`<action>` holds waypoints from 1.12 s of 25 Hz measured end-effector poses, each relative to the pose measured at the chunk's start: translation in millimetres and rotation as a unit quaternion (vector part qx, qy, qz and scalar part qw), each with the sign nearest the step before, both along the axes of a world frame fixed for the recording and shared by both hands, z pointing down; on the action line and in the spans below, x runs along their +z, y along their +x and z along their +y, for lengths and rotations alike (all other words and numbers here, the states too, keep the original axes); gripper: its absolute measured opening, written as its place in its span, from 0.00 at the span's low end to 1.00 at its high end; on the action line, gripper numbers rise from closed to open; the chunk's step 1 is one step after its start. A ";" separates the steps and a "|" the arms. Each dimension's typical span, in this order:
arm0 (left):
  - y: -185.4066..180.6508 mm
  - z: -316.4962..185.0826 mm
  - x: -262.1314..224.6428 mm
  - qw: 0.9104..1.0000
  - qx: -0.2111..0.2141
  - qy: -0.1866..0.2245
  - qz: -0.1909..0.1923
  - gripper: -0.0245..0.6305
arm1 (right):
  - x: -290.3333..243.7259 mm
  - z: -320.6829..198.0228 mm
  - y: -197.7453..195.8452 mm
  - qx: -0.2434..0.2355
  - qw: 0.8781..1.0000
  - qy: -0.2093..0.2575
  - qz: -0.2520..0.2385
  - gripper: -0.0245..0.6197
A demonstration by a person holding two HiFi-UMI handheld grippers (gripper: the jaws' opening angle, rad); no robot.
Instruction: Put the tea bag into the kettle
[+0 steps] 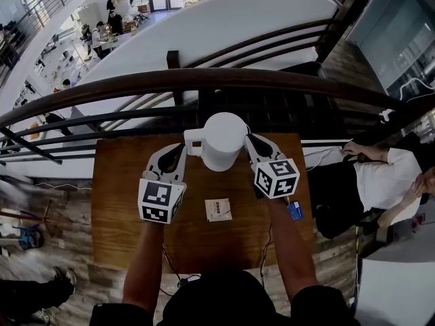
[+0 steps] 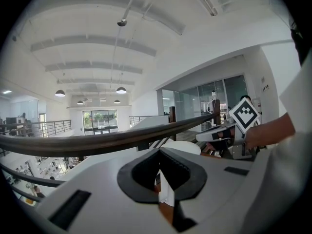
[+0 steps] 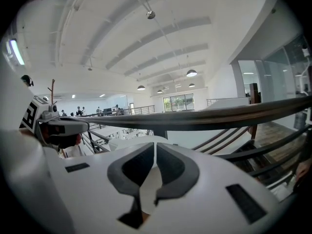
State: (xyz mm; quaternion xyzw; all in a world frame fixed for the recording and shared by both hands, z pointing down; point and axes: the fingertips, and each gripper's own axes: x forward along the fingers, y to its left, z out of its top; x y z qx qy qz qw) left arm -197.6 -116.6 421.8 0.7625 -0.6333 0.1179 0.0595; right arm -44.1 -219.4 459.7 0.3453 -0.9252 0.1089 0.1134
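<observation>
Kettle (image 1: 224,141): white, upright at the wooden table's (image 1: 122,202) far edge.
Tea bag (image 1: 218,210): flat on the table, apart from both grippers.
Left gripper (image 1: 182,148): jaws together, empty, beside the kettle's handle.
Right gripper (image 1: 250,139): jaws nearly together, empty, at the kettle's other side.

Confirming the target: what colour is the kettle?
White kettle, clearest in the head view.

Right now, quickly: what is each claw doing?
Left gripper: claw closed by the handle of the kettle; grip cannot be told.
Right gripper: claw almost shut beside the kettle, holding nothing visible.
</observation>
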 end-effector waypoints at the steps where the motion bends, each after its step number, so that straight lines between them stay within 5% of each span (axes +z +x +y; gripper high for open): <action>1: 0.0 2.0 0.9 1.000 -0.001 -0.002 -0.001 0.04 | -4.2 2.6 2.2 0.002 1.000 0.005 -0.003 0.08; 28: 43.0 128.0 -33.4 0.999 -0.004 0.033 0.001 0.04 | -49.9 158.0 67.5 0.019 0.998 0.051 -0.018 0.06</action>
